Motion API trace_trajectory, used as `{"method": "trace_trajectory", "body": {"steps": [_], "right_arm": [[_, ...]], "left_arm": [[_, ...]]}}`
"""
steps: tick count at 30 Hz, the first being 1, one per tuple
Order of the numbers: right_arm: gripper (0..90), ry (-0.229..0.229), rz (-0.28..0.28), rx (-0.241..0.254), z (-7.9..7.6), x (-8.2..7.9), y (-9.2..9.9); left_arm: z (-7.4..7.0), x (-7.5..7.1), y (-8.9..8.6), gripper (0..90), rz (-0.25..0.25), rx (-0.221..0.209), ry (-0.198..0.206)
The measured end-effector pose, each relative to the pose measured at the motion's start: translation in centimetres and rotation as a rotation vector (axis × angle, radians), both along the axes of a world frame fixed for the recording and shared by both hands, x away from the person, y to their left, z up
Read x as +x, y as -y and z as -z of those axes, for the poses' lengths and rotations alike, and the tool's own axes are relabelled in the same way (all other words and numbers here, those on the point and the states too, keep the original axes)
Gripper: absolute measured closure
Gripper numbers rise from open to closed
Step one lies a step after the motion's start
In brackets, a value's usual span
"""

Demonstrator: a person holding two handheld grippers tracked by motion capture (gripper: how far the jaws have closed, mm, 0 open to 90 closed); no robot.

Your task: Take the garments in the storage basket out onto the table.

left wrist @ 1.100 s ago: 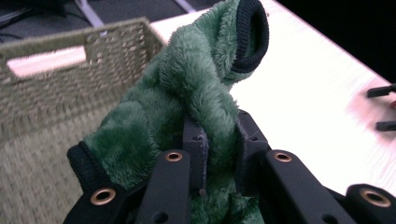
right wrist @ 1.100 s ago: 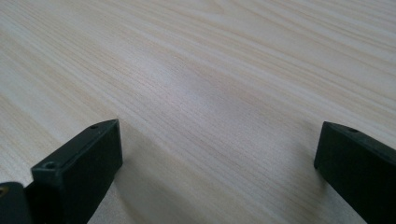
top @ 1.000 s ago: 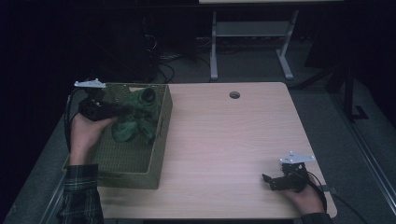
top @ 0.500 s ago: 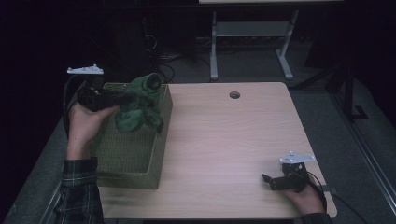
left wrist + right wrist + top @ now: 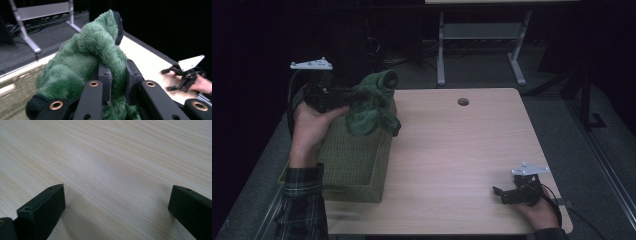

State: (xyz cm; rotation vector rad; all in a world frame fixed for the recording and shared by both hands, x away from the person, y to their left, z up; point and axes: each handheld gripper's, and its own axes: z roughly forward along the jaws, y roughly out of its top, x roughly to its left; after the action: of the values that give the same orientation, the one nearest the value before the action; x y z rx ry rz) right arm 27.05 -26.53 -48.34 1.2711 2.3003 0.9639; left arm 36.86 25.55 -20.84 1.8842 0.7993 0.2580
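A fuzzy green fabric item (image 5: 373,105) with black trim hangs above the far end of the woven basket (image 5: 349,160) at the table's left. My left gripper (image 5: 357,98) is shut on it; in the left gripper view the jaws pinch a fold of the green fabric (image 5: 100,55) at the left gripper (image 5: 117,82). My right gripper (image 5: 498,194) rests low at the table's near right corner, held by a hand. In the right gripper view the right gripper (image 5: 116,205) stands open, with bare wood between its jaws.
The light wooden table (image 5: 452,150) has a round cable hole (image 5: 463,101) near its far edge. A metal stand (image 5: 477,35) is on the floor beyond the table. The right hand with its gripper (image 5: 186,75) shows far off in the left gripper view.
My left gripper has lifted the green fabric item up out of the basket and carried it toward the far end. The right gripper has stayed where it was.
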Motion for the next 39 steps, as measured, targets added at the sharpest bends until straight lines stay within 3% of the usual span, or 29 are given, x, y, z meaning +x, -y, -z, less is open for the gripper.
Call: {"method": "trace_trajectory", "body": {"steps": [10,18,31,39], "right_arm": [[0.5,0.0,0.0,0.0,0.0,0.0,0.0],[0.5,0.0,0.001,0.002,0.0,0.0,0.0],[0.6,-0.001,0.0,0.001,0.0,0.0,0.0],[0.5,0.0,-0.001,0.0,0.0,0.0,0.0]], "left_arm": [[-0.1,0.1,4.0,78.0,0.093,0.008,0.008],[0.4,0.1,7.1,77.9,0.138,0.023,0.014],[3.0,0.3,11.6,77.9,0.217,0.022,0.002],[5.3,0.5,14.5,77.9,0.259,0.021,-0.027]]}}
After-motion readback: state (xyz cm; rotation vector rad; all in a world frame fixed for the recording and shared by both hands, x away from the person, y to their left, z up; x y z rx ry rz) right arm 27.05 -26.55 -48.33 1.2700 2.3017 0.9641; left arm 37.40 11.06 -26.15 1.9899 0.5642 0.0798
